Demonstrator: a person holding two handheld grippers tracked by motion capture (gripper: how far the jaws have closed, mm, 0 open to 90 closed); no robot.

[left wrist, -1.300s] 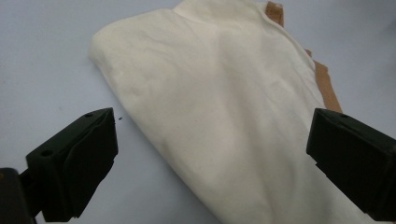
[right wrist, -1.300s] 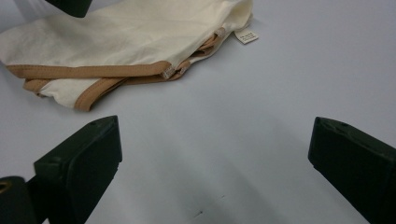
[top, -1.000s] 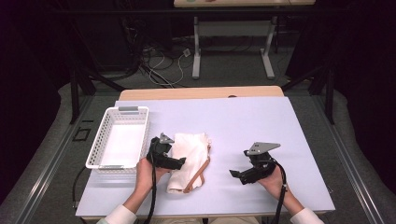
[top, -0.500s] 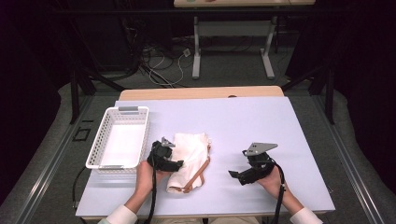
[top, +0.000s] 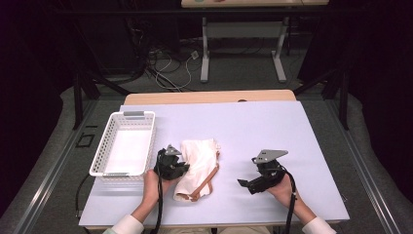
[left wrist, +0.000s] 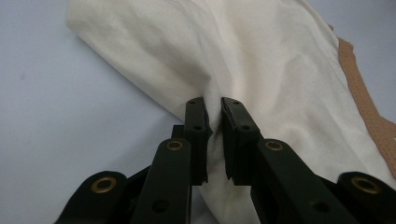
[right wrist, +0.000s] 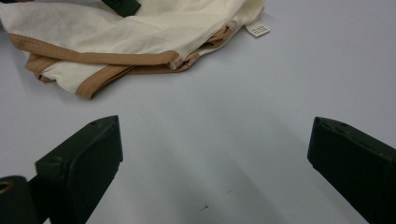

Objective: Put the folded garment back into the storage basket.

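Note:
A folded cream cloth bag [top: 198,165] with tan straps lies on the pale table [top: 272,131] in front of the person. My left gripper [top: 181,168] sits at the bag's left edge. Its jaws have just been closing, and in the left gripper view a fold of the cream fabric [left wrist: 243,70] is pinched between the pads of the left gripper [left wrist: 213,112]. My right gripper [top: 245,184] rests low over bare table to the bag's right, jaws wide apart. In the right gripper view the bag [right wrist: 130,28] lies ahead, past the right gripper [right wrist: 215,154], which holds nothing.
A white plastic basket [top: 109,168] with nothing in it stands at the table's left, just left of my left hand. A wooden strip [top: 209,96] runs along the table's far edge. Cables and desk legs lie on the floor beyond.
My left gripper's jaws have closed onto the bag's left edge, and the hand shifted slightly toward the bag. The right gripper has stayed where it was.

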